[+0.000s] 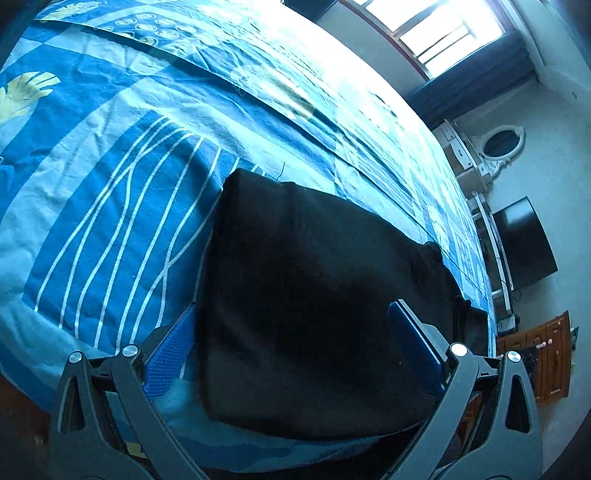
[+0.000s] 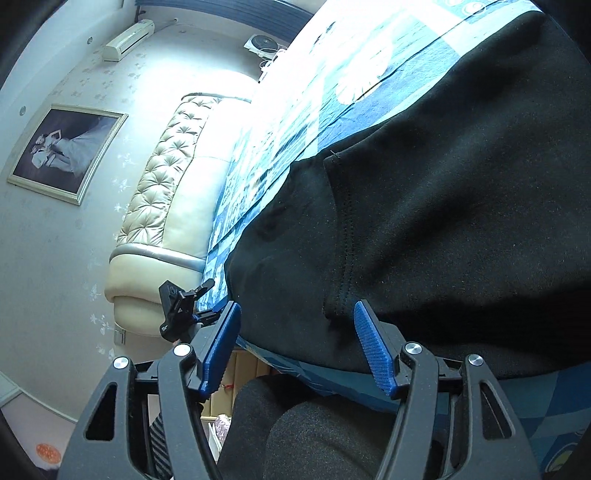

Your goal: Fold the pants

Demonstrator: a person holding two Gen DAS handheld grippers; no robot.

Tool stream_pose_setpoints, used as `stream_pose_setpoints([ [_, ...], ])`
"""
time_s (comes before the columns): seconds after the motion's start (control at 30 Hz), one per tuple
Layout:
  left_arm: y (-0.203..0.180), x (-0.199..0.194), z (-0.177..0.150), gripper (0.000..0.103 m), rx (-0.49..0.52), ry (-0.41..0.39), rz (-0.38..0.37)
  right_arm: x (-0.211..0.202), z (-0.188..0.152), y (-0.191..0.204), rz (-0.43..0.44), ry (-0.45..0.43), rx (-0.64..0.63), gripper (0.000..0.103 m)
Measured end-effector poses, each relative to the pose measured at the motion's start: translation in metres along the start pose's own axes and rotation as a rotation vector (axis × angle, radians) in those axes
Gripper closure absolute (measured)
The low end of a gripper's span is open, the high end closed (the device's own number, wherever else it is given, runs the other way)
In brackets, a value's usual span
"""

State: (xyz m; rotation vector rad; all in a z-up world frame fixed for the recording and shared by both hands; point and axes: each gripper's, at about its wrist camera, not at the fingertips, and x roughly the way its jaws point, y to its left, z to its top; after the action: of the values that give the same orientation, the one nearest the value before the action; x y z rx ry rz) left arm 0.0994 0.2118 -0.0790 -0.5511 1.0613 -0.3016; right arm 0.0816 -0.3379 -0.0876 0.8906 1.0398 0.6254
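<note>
The black pants [image 1: 317,302] lie folded on the blue patterned bedsheet [image 1: 110,206] near the bed's front edge. My left gripper [image 1: 291,325] is open, its blue-padded jaws wide apart on either side of the pants' near end, holding nothing. In the right wrist view the pants [image 2: 443,221] fill the right half, with a stitched seam running down toward the camera. My right gripper [image 2: 295,332] is open just before the pants' near edge, its blue pads clear of the cloth.
A cream tufted headboard [image 2: 166,192] stands at the bed's end. A window [image 1: 443,33], a white dresser with oval mirror [image 1: 498,147], a dark TV [image 1: 524,243] and a wooden cabinet [image 1: 546,362] line the room. The person's dark-clad legs [image 2: 303,435] are below the right gripper.
</note>
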Motion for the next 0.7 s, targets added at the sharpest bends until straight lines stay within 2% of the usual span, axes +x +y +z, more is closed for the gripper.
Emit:
stream_pose_setpoints([
  [0.07, 0.007, 0.005, 0.004, 0.003, 0.007, 0.009, -0.041, 0.003, -0.001, 0.000, -0.006, 0.006, -0.001, 0.039],
  [0.2, 0.023, 0.006, 0.009, 0.003, -0.035, 0.002, -0.182, 0.009, -0.002, -0.003, -0.008, 0.025, -0.002, 0.039],
  [0.33, 0.012, 0.015, 0.005, 0.003, -0.032, 0.024, -0.289, 0.016, -0.006, -0.003, -0.006, 0.043, -0.003, 0.039],
  [0.43, -0.003, 0.025, -0.001, 0.003, -0.003, 0.039, -0.311, 0.019, -0.006, 0.001, 0.001, 0.048, -0.007, 0.039],
  [0.53, -0.004, 0.029, -0.002, 0.003, -0.023, 0.027, -0.324, 0.020, -0.006, 0.002, 0.001, 0.047, -0.007, 0.039],
  [0.57, -0.003, 0.029, -0.001, 0.007, -0.035, 0.025, -0.325, 0.021, -0.006, 0.002, 0.003, 0.047, -0.006, 0.039],
  [0.6, -0.001, 0.029, -0.001, 0.018, -0.050, 0.029, -0.319, 0.021, -0.006, 0.002, 0.003, 0.046, -0.005, 0.039],
  [0.63, 0.003, 0.030, -0.001, 0.038, -0.065, 0.040, -0.306, 0.021, -0.006, 0.002, 0.001, 0.045, -0.005, 0.039],
  [0.67, 0.006, 0.034, -0.001, 0.048, -0.078, 0.059, -0.279, 0.021, -0.006, 0.001, -0.001, 0.045, -0.005, 0.039],
  [0.7, 0.008, 0.037, -0.002, 0.064, -0.087, 0.078, -0.249, 0.021, -0.006, 0.001, -0.004, 0.043, -0.004, 0.039],
])
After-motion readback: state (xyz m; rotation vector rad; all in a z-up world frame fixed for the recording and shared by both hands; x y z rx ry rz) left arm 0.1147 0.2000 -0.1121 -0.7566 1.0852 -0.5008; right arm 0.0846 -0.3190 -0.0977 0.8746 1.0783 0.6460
